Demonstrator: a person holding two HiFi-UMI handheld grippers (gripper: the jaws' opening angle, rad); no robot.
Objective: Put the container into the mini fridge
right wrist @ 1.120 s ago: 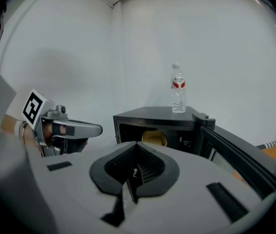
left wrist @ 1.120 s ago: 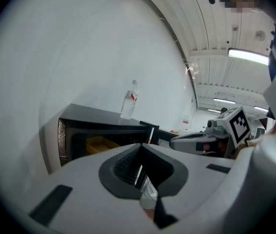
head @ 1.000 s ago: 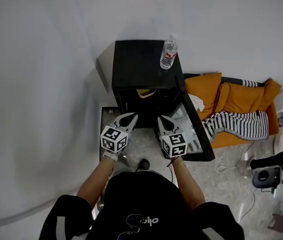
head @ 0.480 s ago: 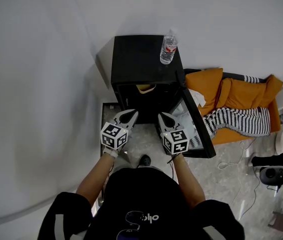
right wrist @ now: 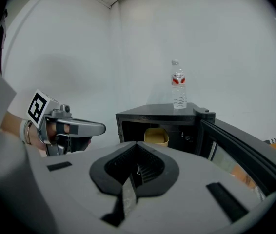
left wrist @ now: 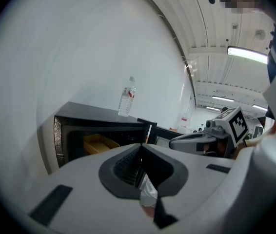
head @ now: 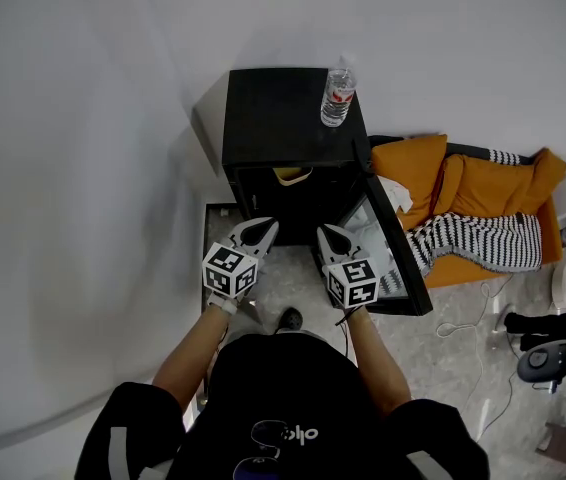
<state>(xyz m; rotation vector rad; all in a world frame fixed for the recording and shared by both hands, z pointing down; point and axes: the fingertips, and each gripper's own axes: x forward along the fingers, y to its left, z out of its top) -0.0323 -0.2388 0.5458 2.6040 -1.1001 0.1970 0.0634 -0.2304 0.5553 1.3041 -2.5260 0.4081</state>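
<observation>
Fridge: black box-shaped mini fridge point(head: 273, 118), door open
Inside: yellow plastic container point(head: 291, 177)
Jaws: left gripper point(head: 263, 226), right gripper point(head: 325, 230) both closed, empty

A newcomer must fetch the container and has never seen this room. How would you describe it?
Find the black mini fridge against the white wall, door swung open. The container sits inside it: a yellow open tub, unlike the clear water bottle standing on top.

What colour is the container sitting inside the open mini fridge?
Yellow; the container shows best in the right gripper view.
</observation>
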